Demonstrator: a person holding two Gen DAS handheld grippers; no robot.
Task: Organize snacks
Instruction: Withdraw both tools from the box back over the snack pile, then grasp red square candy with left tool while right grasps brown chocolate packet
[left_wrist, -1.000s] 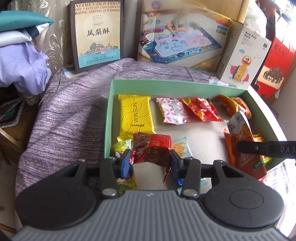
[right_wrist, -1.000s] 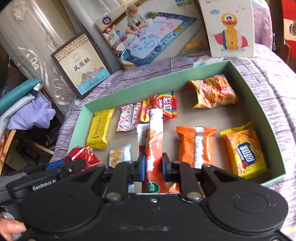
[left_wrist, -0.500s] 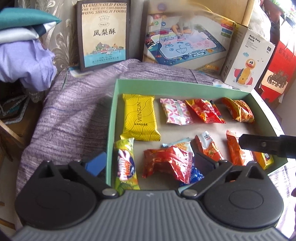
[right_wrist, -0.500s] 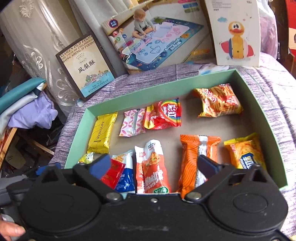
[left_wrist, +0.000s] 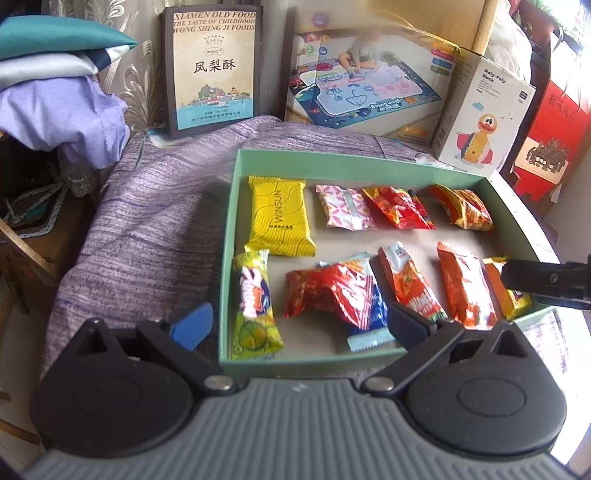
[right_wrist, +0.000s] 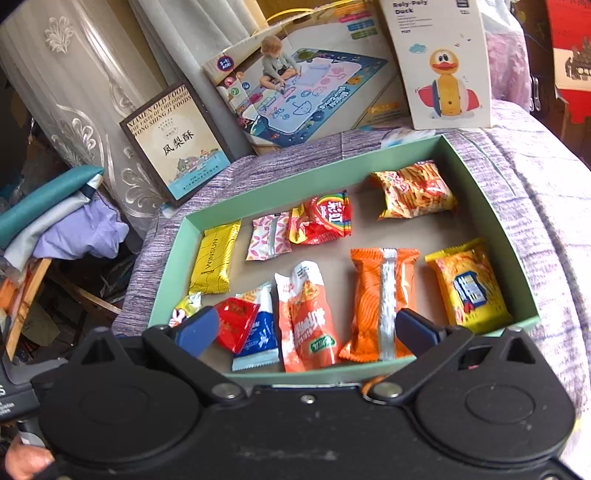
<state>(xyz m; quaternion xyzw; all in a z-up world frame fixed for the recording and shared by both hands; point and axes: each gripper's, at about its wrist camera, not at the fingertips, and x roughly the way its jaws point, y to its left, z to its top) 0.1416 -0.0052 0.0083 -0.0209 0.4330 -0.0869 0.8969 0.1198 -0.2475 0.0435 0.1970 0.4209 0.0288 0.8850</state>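
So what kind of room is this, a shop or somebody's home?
Most likely a lived-in home. A green tray of snacks sits on a purple cloth, boxed children's toys such as the duck box lean behind it, and folded clothes pile up by a patterned curtain.

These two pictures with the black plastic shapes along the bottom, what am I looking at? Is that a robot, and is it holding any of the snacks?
There is no robot arm here. A person holds a two-finger gripper in each hand, and a small wide-angle camera on each gripper looks forward along its fingers. One picture comes from the left gripper, the other from the right gripper.

Both look down on a green box standing on a purple cloth. Snack packets lie in two rows in it, among them a yellow packet, a crinkled red packet and an orange packet.

Both grippers stand wide open. Neither holds anything.
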